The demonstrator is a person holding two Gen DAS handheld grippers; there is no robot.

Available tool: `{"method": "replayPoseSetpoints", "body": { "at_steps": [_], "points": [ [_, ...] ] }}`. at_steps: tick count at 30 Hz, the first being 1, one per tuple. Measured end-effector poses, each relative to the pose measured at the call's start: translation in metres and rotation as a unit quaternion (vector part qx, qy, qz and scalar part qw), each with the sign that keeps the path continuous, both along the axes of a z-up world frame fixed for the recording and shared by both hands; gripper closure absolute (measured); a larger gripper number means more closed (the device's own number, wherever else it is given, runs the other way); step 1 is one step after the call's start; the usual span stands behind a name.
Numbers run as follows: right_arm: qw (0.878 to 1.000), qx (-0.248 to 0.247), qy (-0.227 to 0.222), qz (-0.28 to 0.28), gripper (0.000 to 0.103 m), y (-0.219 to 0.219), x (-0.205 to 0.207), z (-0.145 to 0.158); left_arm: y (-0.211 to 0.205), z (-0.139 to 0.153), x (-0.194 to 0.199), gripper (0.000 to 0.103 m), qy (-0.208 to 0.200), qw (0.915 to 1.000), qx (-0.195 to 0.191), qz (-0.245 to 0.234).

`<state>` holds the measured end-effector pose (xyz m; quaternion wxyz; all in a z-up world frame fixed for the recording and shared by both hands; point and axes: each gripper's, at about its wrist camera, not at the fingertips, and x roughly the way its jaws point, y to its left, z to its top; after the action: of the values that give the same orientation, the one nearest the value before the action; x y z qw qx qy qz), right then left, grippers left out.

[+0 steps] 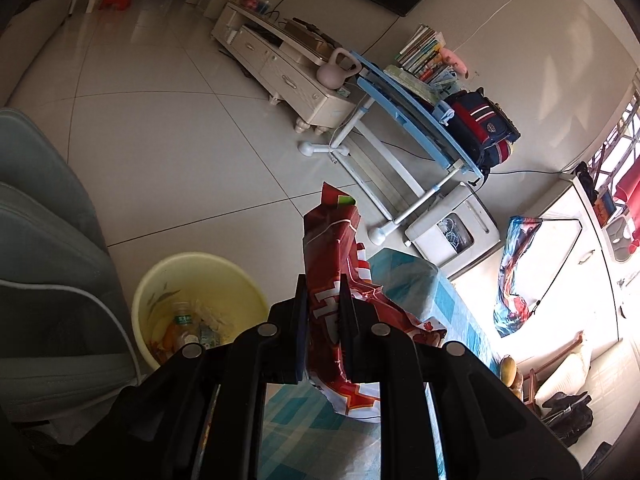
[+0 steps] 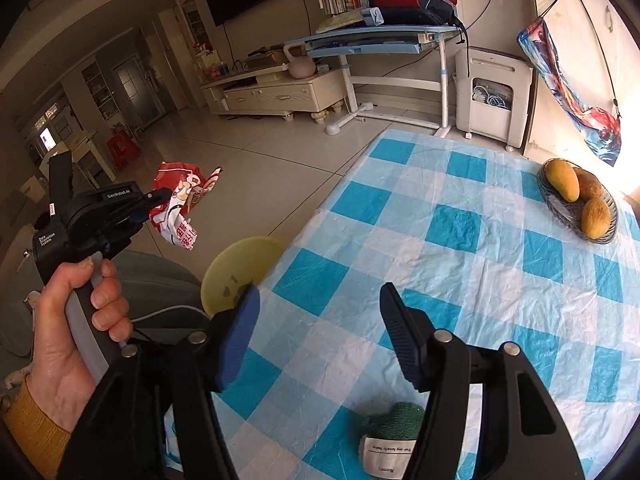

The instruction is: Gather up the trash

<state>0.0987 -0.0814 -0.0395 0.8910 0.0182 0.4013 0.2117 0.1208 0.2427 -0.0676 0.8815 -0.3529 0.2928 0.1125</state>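
My left gripper (image 1: 323,292) is shut on a crumpled red and white snack bag (image 1: 334,256). It holds the bag in the air off the table's left edge, above and to the right of a yellow bin (image 1: 168,276) on the floor. The bin holds a plastic bottle (image 1: 182,322) and other scraps. In the right wrist view the left gripper (image 2: 154,204) shows at the left with the bag (image 2: 180,204), above the yellow bin (image 2: 240,268). My right gripper (image 2: 318,300) is open and empty above the checked tablecloth (image 2: 460,256).
A basket of mangoes (image 2: 576,200) sits at the table's far right. A green yarn ball (image 2: 394,432) lies near my right gripper. A grey sofa (image 1: 44,240) stands left of the bin. A blue desk (image 2: 376,40), TV cabinet (image 2: 276,92) and white box (image 2: 492,96) line the wall.
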Motion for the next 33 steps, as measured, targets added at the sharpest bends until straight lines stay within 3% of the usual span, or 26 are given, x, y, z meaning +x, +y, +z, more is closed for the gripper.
{"method": "replayPoseSetpoints", "body": {
  "at_steps": [6, 7, 9, 12, 21, 28, 30, 32, 33],
  "points": [
    [0.993, -0.080, 0.079, -0.035, 0.035, -0.040, -0.025, -0.056, -0.006, -0.004, 0.004, 0.089, 0.005, 1.0000, 0.003, -0.005],
    [0.993, -0.072, 0.089, -0.041, 0.039, -0.045, -0.025, -0.064, -0.006, -0.004, 0.004, 0.089, 0.006, 1.0000, 0.006, -0.004],
    [0.994, -0.050, 0.085, -0.045, 0.066, -0.049, -0.026, -0.069, -0.006, -0.003, 0.003, 0.089, 0.007, 0.9999, 0.012, 0.000],
    [0.996, -0.036, 0.081, -0.022, 0.072, -0.039, -0.023, -0.063, -0.003, -0.005, 0.003, 0.089, 0.011, 0.9998, 0.016, 0.009],
    [0.998, 0.019, 0.021, 0.053, 0.072, 0.041, 0.013, -0.021, 0.011, -0.015, -0.001, 0.089, 0.030, 0.9981, 0.025, 0.047],
    [0.992, 0.026, 0.008, 0.126, 0.072, 0.140, 0.064, -0.012, 0.044, -0.033, -0.002, 0.089, 0.051, 0.9929, -0.011, 0.107],
    [0.990, 0.022, 0.015, 0.137, 0.072, 0.162, 0.079, -0.018, 0.050, -0.034, -0.004, 0.083, 0.055, 0.9900, -0.016, 0.129],
    [0.989, 0.019, 0.029, 0.145, 0.070, 0.181, 0.096, -0.028, 0.056, -0.034, -0.007, 0.056, 0.061, 0.9847, -0.024, 0.161],
    [0.988, 0.014, 0.039, 0.149, 0.069, 0.190, 0.104, -0.033, 0.059, -0.034, -0.009, 0.054, 0.061, 0.9826, -0.028, 0.174]
  ]
}}
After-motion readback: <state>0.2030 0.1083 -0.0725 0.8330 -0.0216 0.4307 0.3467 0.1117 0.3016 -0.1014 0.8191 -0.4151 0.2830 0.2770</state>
